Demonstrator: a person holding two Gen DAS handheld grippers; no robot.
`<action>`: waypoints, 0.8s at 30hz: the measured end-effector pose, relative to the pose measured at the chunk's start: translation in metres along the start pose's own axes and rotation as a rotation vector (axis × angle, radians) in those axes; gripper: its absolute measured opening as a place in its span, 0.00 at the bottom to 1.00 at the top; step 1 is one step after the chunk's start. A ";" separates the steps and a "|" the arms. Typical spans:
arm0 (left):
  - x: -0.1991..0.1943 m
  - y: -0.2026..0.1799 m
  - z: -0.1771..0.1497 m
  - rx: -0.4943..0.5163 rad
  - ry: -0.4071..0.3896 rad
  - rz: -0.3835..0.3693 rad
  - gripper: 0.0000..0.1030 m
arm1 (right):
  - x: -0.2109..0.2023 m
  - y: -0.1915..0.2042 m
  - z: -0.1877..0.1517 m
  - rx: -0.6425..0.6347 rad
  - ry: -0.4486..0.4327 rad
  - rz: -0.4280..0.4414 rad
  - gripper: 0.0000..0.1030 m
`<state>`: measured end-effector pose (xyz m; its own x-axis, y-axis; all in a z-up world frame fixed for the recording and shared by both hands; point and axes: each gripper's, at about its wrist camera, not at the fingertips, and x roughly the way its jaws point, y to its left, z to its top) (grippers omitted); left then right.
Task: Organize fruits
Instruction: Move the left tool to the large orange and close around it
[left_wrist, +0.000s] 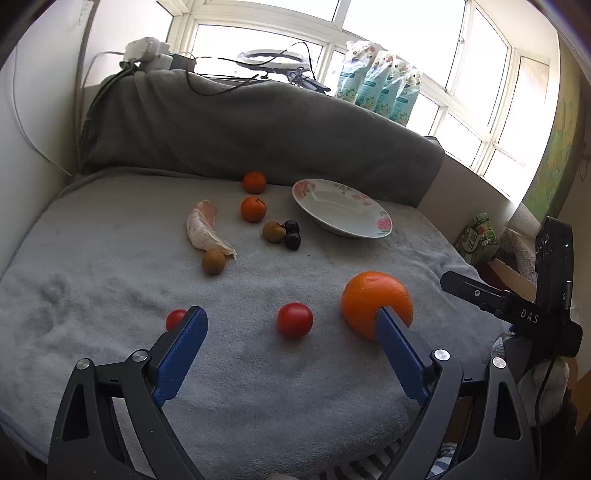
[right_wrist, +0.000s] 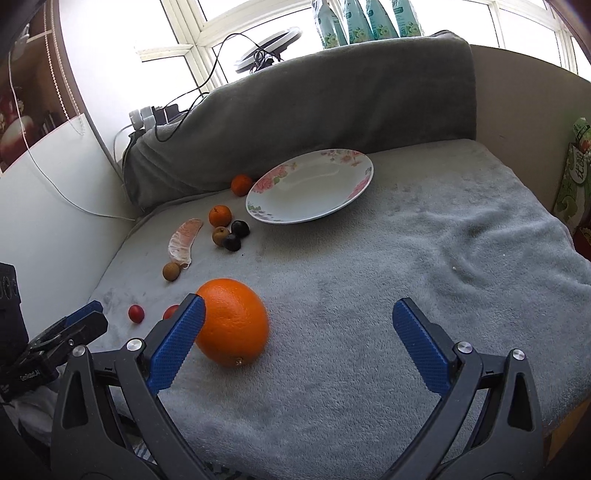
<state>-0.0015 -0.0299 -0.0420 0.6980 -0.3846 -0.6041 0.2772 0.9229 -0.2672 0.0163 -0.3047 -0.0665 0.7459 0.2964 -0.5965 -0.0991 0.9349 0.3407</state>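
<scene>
My left gripper wide, empty, over cherry tomato; right gripper wide, empty, beside orange.

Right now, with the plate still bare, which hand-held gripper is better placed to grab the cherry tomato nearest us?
Left, probably. The left hand-held gripper is open with the cherry tomato centred between its fingers. The right hand-held gripper points past the big orange, which blocks its way to the tomato.
</scene>
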 end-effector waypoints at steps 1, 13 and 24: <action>0.001 -0.002 -0.001 0.002 0.010 -0.017 0.85 | 0.002 -0.001 0.000 0.011 0.011 0.021 0.96; 0.038 -0.035 -0.017 0.050 0.150 -0.187 0.63 | 0.023 0.009 0.004 0.035 0.155 0.229 0.86; 0.062 -0.046 -0.014 0.050 0.199 -0.240 0.58 | 0.046 0.025 0.008 -0.019 0.262 0.309 0.85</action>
<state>0.0198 -0.0964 -0.0779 0.4670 -0.5830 -0.6649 0.4539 0.8033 -0.3855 0.0529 -0.2696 -0.0798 0.4864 0.6017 -0.6335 -0.3067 0.7965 0.5210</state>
